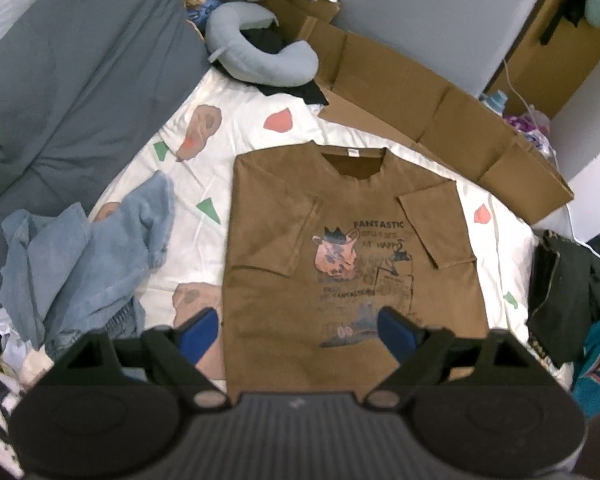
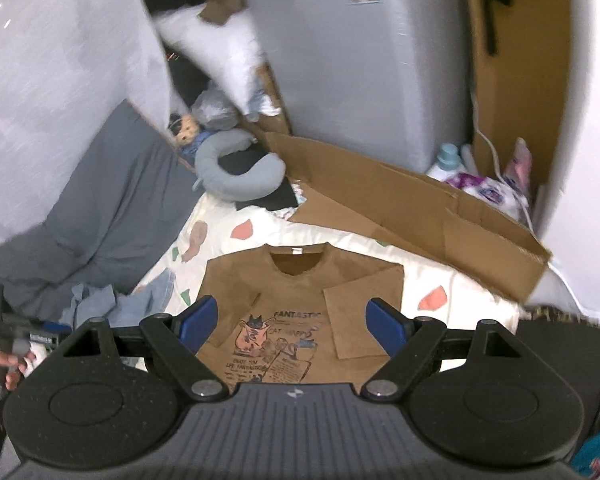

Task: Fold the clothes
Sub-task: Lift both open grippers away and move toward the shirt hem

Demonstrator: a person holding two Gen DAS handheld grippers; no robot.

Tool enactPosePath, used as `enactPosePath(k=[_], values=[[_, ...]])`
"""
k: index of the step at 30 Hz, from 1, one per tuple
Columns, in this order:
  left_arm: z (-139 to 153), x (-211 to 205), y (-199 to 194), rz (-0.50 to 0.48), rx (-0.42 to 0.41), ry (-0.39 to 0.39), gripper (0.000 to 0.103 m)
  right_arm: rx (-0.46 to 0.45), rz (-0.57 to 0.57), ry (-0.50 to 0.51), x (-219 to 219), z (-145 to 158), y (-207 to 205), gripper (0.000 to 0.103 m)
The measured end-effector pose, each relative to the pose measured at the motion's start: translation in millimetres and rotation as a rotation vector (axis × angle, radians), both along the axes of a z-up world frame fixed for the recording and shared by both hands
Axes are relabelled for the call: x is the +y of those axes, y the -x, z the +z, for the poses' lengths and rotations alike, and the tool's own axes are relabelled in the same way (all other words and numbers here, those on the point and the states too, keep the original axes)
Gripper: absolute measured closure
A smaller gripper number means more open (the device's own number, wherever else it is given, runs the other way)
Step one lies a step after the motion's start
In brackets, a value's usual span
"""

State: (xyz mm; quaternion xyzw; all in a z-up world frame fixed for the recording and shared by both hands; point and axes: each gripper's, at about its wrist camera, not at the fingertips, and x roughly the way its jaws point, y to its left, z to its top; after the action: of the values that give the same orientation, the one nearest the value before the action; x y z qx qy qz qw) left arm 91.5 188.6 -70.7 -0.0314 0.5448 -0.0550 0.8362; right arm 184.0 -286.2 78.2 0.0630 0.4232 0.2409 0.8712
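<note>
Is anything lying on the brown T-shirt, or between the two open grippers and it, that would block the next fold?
Nothing visible does. The brown T-shirt lies flat, sleeves folded in, nothing on it. The blue denim garment sits apart, beside it. Left gripper and right gripper hover open above.

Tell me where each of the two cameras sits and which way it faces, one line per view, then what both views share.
Left wrist: on the left hand-held gripper, looking steeply down over the brown T-shirt; only its own open fingers show.
Right wrist: on the right hand-held gripper, higher and facing further out toward the cardboard; its own open fingers show, plus a hand at the left edge.
Shared: the T-shirt with sleeves folded in, the blue jeans, the grey neck pillow, the cardboard.
</note>
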Motion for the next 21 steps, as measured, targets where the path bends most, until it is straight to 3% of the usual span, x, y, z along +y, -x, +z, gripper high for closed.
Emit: enactPosePath(k=[4,9,12,21], values=[[-3.3,2.2,16.6,0.003,-0.044,0.0,0.014,-0.005,-0.019,-0.035,-21.0,-7.2,19.9,0.017],[-13.9,5.7,39.7,0.009,-0.063,-0.026,0.014,-0.035,-0.056,0.018,-31.8,-20.5,46.6,0.017],[-25.0,19.1,51.3,0.033,-0.057,0.018,0.014,-0.052,-0.081,0.043,-36.7,-29.1,59.0,0.017],[-52.4,54.4,77.1,0.099,-0.069,0.038,0.014,-0.043,-0.139,0.041,-58.0,-74.8,92.1,0.017]])
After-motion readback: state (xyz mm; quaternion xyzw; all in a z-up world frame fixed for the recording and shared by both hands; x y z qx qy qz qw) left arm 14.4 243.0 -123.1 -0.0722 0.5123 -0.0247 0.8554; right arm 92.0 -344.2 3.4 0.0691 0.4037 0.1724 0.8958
